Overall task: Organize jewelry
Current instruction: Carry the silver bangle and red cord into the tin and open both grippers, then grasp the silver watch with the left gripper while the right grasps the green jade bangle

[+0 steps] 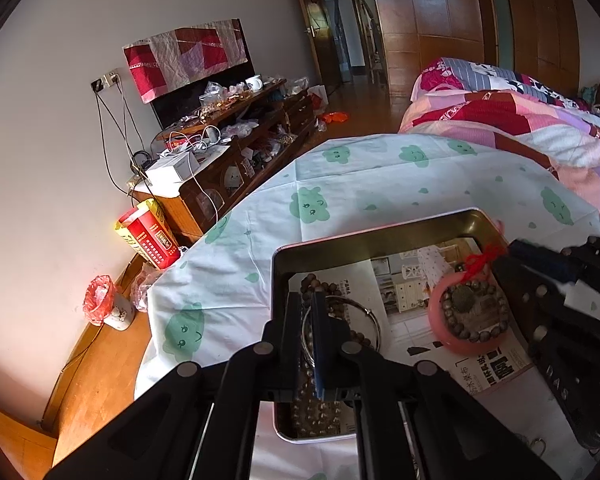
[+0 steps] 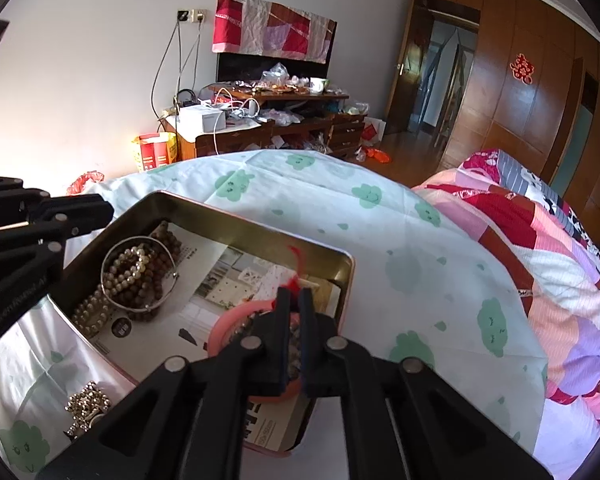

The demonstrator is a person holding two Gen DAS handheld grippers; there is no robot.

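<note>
A shallow metal tin [image 1: 380, 236] [image 2: 260, 232] lined with printed paper lies on the cloth. In it rests a pink bangle [image 1: 436, 328] [image 2: 222, 322] with a dark bead bracelet [image 1: 474, 336] inside and a red string [image 1: 486, 258] [image 2: 294, 285] tied on. My right gripper [image 2: 295, 294] [image 1: 512, 247] hovers over the bangle with a narrow gap, the red string between its tips and unpinched. My left gripper [image 1: 307, 298] [image 2: 106, 209] is shut at the tin's left wall, above a silver bangle [image 1: 374, 320] [image 2: 114, 248] and bead strands [image 2: 140, 280].
Gold-coloured jewelry [image 2: 86, 404] lies on the cloud-print tablecloth [image 1: 380, 176] beside the tin. A quilted bed [image 1: 520, 128] [image 2: 540, 248] borders the table on the right. The table's left edge drops to a wooden floor with a red-bagged bin [image 1: 100, 300] and a cluttered cabinet [image 1: 240, 132].
</note>
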